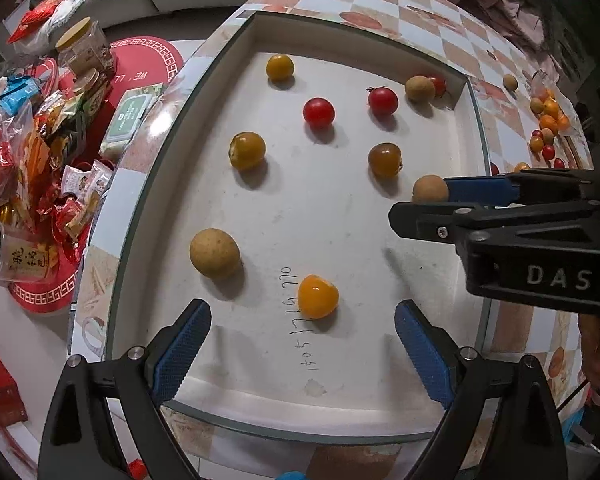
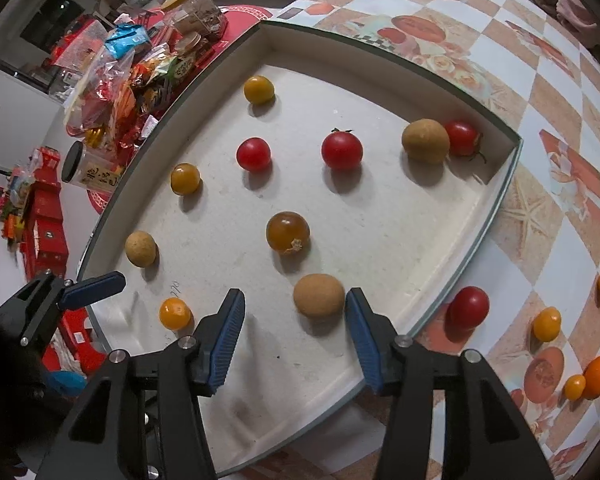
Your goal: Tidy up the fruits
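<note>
The left gripper (image 1: 303, 350) is hanging over the near end of the white tray (image 1: 260, 32) with its fingers (image 1: 182, 354) spread wide and gripping nothing; an orange kumquat (image 1: 317, 296) is sitting on the tray floor just ahead of the gap, free of both pads. The right gripper (image 2: 295, 338) is pointing down beside it, fingers partly apart, with a tan longan (image 2: 319, 295) lying just in front of its right-hand finger; whether that pad is grazing the fruit is hard to judge. Farther in, tomatoes, more longans and amber fruits are lying spaced apart across the tray. Beyond the tray's right wall, loose fruit (image 2: 469, 307) is waiting on the checkered tabletop (image 2: 540, 92), nearer the right hand, so the next pick likely falls to that side.
</note>
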